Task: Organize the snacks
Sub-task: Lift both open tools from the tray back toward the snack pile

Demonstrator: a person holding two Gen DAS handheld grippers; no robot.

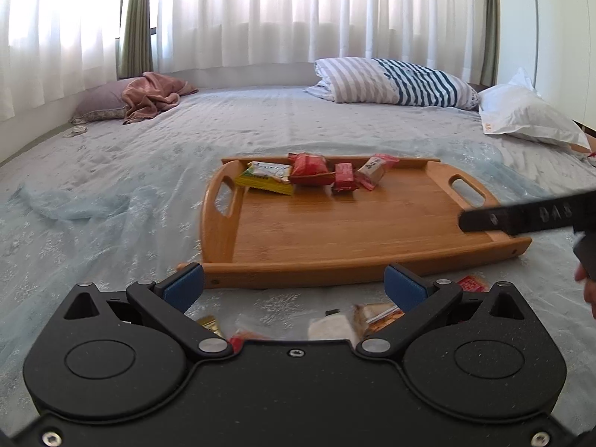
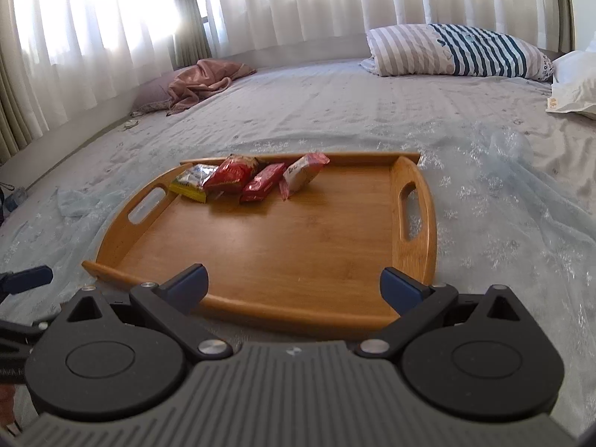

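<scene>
Here: rectangular bamboo tray (image 2: 283, 246) on quilted bed (image 2: 335, 111), four glossy snack packs (image 2: 260, 182) along far rim; left gripper (image 1: 294, 287) and right gripper (image 2: 294, 287) both gape, empty.

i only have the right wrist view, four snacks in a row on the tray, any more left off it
Observer: Yes. The left wrist view shows loose snacks on the bedspread, just in front of the tray's near rim.
Operator: is the left gripper holding one
Observer: No, the left gripper is open and empty above them.
Operator: anything red down there
Observer: A red packet lies near the tray's right corner.
</scene>
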